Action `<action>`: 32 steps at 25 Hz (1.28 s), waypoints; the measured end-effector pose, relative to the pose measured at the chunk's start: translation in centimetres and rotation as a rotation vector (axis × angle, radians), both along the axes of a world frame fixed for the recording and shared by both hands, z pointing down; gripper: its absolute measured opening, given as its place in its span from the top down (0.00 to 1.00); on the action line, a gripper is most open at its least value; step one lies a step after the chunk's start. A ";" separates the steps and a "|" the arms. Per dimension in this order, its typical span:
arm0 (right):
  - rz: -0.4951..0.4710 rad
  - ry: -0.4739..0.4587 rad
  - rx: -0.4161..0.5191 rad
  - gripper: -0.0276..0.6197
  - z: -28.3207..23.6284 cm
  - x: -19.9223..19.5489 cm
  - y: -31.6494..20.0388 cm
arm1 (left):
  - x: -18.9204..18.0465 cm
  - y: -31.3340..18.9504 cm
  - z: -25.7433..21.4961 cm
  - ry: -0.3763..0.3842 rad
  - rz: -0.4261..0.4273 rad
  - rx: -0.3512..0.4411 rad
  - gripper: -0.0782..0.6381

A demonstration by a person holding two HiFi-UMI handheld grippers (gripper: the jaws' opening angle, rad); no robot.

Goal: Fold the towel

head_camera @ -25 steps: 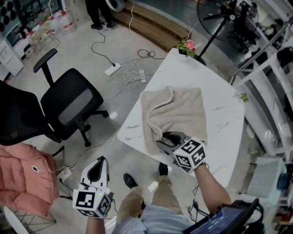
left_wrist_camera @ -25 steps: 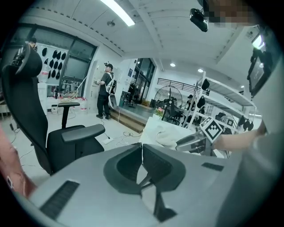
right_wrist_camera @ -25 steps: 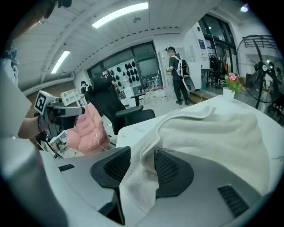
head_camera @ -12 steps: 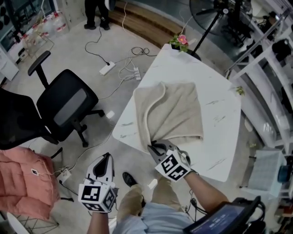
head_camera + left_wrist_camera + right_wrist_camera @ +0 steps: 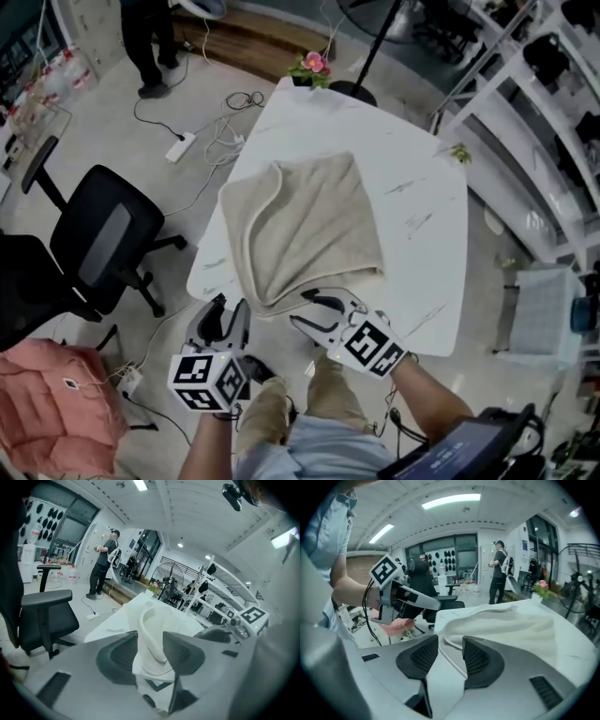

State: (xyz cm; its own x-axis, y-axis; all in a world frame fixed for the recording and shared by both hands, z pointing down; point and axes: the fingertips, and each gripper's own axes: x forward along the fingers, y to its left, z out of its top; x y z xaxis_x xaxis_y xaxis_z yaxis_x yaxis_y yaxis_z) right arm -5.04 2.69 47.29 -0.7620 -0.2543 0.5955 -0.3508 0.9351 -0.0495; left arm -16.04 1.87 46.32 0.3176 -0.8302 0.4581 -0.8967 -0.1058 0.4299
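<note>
The towel [image 5: 300,225] is spread, loosely doubled, along the left edge of the white table [image 5: 417,187]. At the near left corner, one towel corner is seen between the left gripper's [image 5: 228,309] just-opened, wide jaws. The right gripper [image 5: 302,309] is held at the towel's near edge, its jaws just opened and gripping nothing.

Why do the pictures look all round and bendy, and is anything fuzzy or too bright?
Left gripper view: fish-eye lens, black corners, the towel up close washed out nearly white and soft. Right gripper view: same bulge, so the ceiling light strip curves. Head view: table edges bow slightly, light is even, shadows faint.
</note>
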 end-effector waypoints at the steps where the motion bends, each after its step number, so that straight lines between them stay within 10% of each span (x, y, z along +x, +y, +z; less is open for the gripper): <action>1: 0.052 0.016 0.036 0.70 -0.5 2.3 -1.2 | 0.6 -0.5 0.3 -0.003 0.000 -0.012 0.65; 5: 0.210 0.190 0.181 0.72 0.3 11.8 -5.6 | 2.9 -1.8 1.6 -0.023 0.015 -0.056 0.62; 10: 0.183 0.345 0.278 0.72 2.2 16.8 -8.2 | 4.7 -2.5 3.9 -0.056 0.025 -0.137 0.62; 18: 0.126 0.348 0.339 0.84 4.4 17.3 -9.4 | 3.8 -2.8 6.4 -0.144 -0.016 -0.248 0.84; 32: 0.030 0.358 0.375 0.91 4.4 21.0 -7.0 | 5.1 0.4 5.2 -0.003 -0.055 -0.282 0.85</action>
